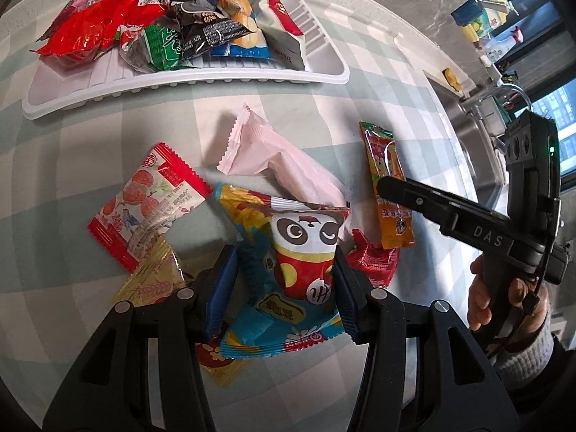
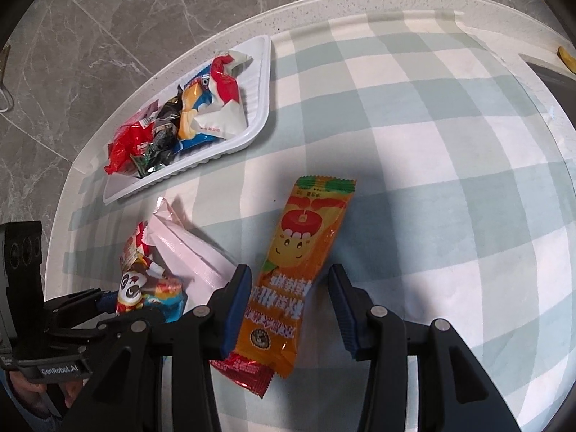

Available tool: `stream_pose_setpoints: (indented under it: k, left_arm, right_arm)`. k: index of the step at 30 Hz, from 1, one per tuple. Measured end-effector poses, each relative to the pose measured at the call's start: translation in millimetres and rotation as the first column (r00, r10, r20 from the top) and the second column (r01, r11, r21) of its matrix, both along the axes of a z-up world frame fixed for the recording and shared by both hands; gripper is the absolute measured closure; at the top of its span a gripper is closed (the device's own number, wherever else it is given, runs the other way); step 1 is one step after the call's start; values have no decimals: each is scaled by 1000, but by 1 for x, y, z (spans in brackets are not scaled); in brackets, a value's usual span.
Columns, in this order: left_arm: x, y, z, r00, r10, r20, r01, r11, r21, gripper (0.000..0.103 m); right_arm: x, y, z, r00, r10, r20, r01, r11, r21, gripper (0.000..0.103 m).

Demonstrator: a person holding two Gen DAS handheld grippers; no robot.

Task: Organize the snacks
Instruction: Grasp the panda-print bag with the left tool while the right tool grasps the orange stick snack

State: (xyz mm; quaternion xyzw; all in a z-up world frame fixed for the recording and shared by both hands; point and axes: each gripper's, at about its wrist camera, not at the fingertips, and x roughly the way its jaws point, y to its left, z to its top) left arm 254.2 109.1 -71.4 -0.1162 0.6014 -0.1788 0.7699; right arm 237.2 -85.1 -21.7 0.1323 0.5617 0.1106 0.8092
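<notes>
Left gripper (image 1: 284,288) pinches panda packet (image 1: 306,252), lower centre: light, crinkly, slippery; we hold mid-body. Right gripper (image 2: 289,309) half-open astride orange packet (image 2: 298,270), not pressing. Tray (image 1: 324,72) upper left.

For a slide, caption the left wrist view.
Left gripper pinching the panda snack packet; white tray already filled with snacks.

Left tool (image 1: 284,288) pinched partly closed; right tool (image 2: 289,309) hangs agape.

snack packets (image 1: 187,25) in tray (image 1: 324,72); loose packets (image 1: 259,151) on cloth (image 1: 108,136) before it.
</notes>
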Motion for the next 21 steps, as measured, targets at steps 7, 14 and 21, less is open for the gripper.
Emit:
stream_pose_setpoints:
  k: [7, 14, 21]
  left_arm:
    - [-1, -6, -2, 999, -24, 25, 24, 1000, 13, 58]
    - [-4, -7, 3, 998, -29, 62, 29, 1000, -2, 68]
    - [-6, 1, 14, 996, -16, 93, 19, 999, -33, 70]
  right_arm:
    - [2, 4, -1, 1000, 30, 2, -30, 998, -60, 86]
    - [-2, -12, -1, 1000, -5, 5, 5, 998, 67, 90]
    - [-11, -25, 12, 999, -37, 31, 32, 992, 122, 90]
